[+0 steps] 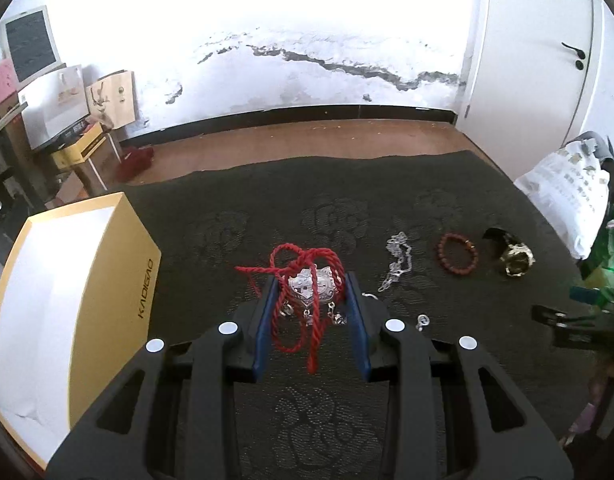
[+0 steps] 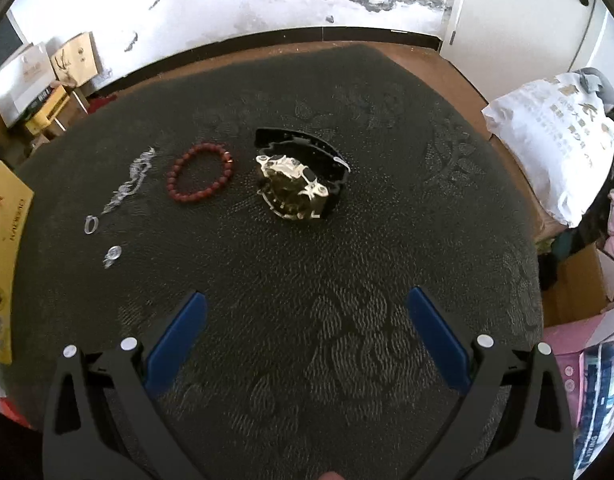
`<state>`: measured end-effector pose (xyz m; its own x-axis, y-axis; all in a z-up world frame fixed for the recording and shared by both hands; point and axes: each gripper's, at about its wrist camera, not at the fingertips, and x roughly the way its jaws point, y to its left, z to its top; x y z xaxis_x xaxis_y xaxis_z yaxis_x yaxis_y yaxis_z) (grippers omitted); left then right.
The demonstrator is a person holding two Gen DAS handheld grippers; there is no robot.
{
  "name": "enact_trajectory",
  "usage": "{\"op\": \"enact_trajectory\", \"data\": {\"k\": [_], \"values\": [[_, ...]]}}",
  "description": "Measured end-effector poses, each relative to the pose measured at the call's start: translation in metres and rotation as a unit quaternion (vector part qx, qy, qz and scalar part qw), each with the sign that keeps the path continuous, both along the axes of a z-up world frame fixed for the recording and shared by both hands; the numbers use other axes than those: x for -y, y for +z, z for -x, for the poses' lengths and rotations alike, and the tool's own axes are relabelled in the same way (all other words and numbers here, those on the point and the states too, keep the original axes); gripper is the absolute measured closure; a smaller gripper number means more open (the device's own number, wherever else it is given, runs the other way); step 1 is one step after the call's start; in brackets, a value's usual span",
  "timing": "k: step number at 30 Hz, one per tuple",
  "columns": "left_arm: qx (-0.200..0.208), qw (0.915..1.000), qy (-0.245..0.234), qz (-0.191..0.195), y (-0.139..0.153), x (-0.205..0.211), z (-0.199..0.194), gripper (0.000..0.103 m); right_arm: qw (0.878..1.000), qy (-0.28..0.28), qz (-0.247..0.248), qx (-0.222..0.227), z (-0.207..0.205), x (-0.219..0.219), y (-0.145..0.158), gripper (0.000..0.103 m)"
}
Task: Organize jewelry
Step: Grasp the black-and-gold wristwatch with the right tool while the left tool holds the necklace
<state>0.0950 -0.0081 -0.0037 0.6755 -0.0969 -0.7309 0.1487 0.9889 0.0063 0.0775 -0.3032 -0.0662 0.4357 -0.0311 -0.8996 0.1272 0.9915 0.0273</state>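
My left gripper (image 1: pixel 311 286) is shut on a silver lock pendant (image 1: pixel 313 289) strung on a red cord (image 1: pixel 303 320), held above the dark cloth; the cord loops hang between the blue pads. To its right on the cloth lie a silver chain (image 1: pixel 399 262), a red bead bracelet (image 1: pixel 458 255) and a black-and-gold watch (image 1: pixel 509 254). A yellow box with a white inside (image 1: pixel 63 312) stands at the left. My right gripper (image 2: pixel 307 300) is open and empty, above the cloth short of the watch (image 2: pixel 297 180), the bead bracelet (image 2: pixel 201 176) and the chain (image 2: pixel 131 182).
Two small silver rings (image 2: pixel 92 225) (image 2: pixel 113 255) lie near the chain. A white plastic bag (image 2: pixel 555 132) sits off the cloth's right edge. Cardboard boxes (image 1: pixel 107 100) and a monitor (image 1: pixel 29 44) stand by the back-left wall. The yellow box (image 2: pixel 5 264) edges the right wrist view.
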Motion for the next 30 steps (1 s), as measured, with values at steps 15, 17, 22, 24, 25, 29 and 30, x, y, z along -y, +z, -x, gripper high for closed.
{"op": "enact_trajectory", "data": {"k": [15,17,22,24,25,29,30], "values": [[-0.021,0.9998,0.001,-0.008,-0.010,-0.002,-0.005,0.070,1.000,-0.024,0.009,-0.015,-0.073,0.016,-0.042,0.006],[-0.026,0.9996,0.000,-0.006,-0.011,-0.004,-0.007,0.070,1.000,-0.024,0.007,-0.017,-0.076,0.015,-0.041,0.009],[-0.029,0.9995,0.015,0.000,-0.007,-0.017,-0.010,0.070,1.000,0.001,0.015,-0.011,-0.079,0.001,-0.032,0.041],[-0.028,0.9994,0.021,0.000,-0.006,-0.024,-0.010,0.070,1.000,-0.002,0.013,-0.013,-0.080,-0.001,-0.031,0.043],[-0.028,0.9993,0.025,0.001,-0.005,-0.027,-0.011,0.070,1.000,-0.002,0.014,-0.015,-0.080,-0.002,-0.030,0.043],[-0.025,0.9991,0.034,0.004,0.002,-0.040,-0.008,0.070,1.000,-0.007,0.019,-0.002,-0.075,-0.006,-0.017,0.044],[-0.025,0.9990,0.037,0.005,0.003,-0.044,-0.008,0.070,1.000,-0.009,0.019,0.002,-0.074,-0.006,-0.012,0.044]]}}
